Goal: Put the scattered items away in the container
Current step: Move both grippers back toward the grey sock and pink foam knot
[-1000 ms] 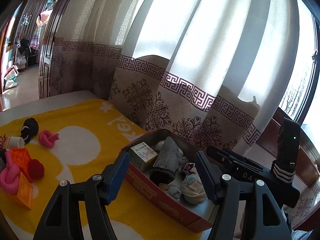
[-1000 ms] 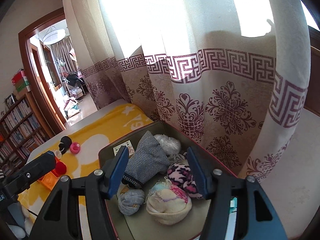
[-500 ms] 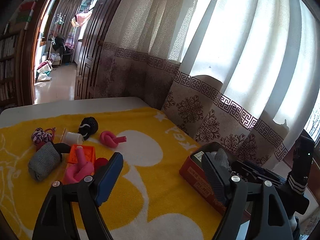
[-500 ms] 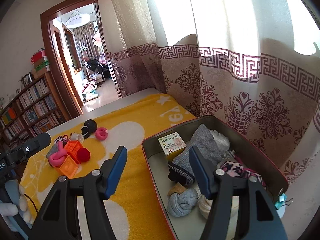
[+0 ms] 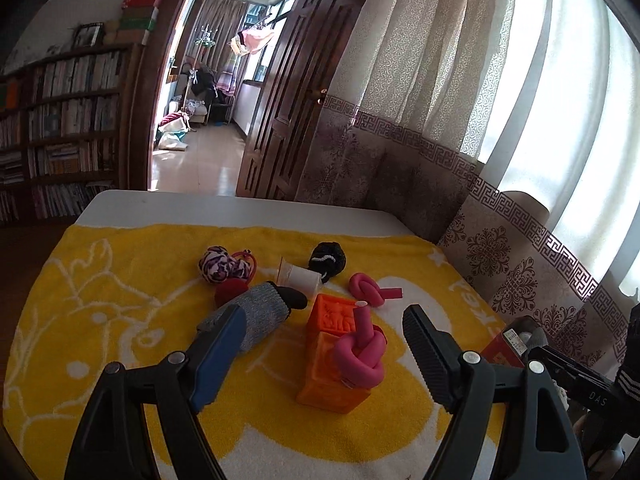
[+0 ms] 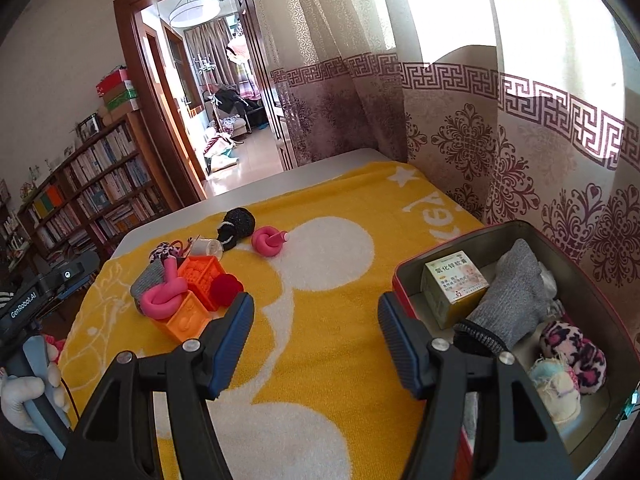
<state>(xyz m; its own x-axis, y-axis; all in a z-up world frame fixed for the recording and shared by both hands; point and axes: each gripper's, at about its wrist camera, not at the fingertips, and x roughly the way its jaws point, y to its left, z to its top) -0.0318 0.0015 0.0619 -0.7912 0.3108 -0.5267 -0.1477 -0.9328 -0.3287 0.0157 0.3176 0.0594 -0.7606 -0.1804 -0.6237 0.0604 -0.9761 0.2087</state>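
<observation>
Left claw (image 5: 320, 344) wide, empty, at lower centre over orange blocks (image 5: 334, 356) and pink knot (image 5: 360, 356); right claw (image 6: 316, 344) wide, empty, over yellow towel (image 6: 332, 292); tin (image 6: 600, 304) lower right, holding grey sock (image 6: 508, 300).

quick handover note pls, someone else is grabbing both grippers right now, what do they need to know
Left gripper: open, empty, pointed at the pile on the yellow towel.
Right gripper: open, empty, over the towel beside the tin.
Done: grey sock, small box and several sock balls are in the tin.
Left: knotted pink tube on the orange blocks, second pink tube, grey sock on towel, black ball, striped ball, red ball, white cup.
</observation>
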